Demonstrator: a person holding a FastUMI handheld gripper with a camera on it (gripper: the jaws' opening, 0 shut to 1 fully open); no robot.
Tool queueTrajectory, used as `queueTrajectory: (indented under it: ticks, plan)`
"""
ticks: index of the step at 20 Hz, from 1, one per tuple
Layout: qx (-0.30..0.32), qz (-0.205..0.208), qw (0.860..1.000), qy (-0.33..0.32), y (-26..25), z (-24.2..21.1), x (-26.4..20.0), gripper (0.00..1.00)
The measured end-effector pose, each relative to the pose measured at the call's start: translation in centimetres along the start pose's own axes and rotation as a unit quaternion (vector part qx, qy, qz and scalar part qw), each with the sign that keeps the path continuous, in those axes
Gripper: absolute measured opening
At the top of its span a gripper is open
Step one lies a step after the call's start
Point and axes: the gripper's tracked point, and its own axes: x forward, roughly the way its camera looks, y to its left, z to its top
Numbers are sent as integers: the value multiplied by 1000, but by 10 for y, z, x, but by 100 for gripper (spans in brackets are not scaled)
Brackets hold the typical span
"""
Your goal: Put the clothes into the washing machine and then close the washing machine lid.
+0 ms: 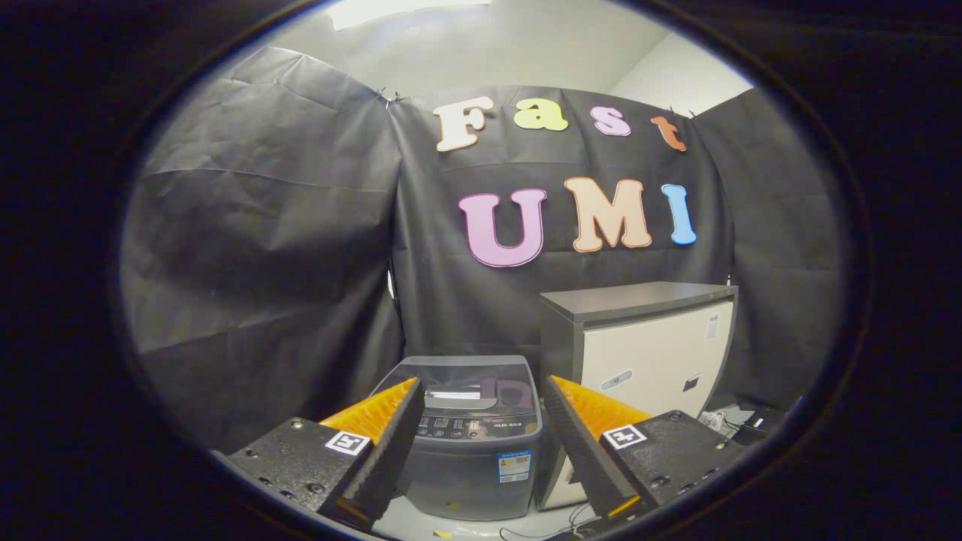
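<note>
Washing machine (473,436): small grey top-loader, standing on the floor against the black cloth wall, seen between and beyond the two fingers of the gripper (481,443). Just to its right, close alongside, a pale cabinet (646,353) with a dark grey top, taller than the machine. Beyond the cabinet's far side, a tangle of cables (733,424) and a dark box on the floor.

Gripper spread wide, nothing between its ridged black pads (394,443), orange backing showing behind each. Held back from the machine and aimed straight at it, probably to line up an approach from above and in front; nothing grasped, no contact with anything.

Lid (462,379) appears to lie flat and shut: a dark translucent panel with a bright reflection across it. Something dark shows through the panel, too dim to name. No clothes to be made out anywhere around the machine, so whether the load is already inside cannot be told. Control strip along the front edge with small red marks, blue sticker lower on the front face. Body smooth, boxy, slightly rounded at the corners.
</note>
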Motion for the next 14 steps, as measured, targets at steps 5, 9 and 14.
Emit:
queueTrajectory:
  ticks: [5, 9, 14]
  plan:
    - [-30, 11, 999, 9, 10, -6, 2, 97]
    - [-26, 18, 999, 11, 14, -3, 2, 97]
    - [-32, 9, 999, 11, 8, -5, 1, 97]
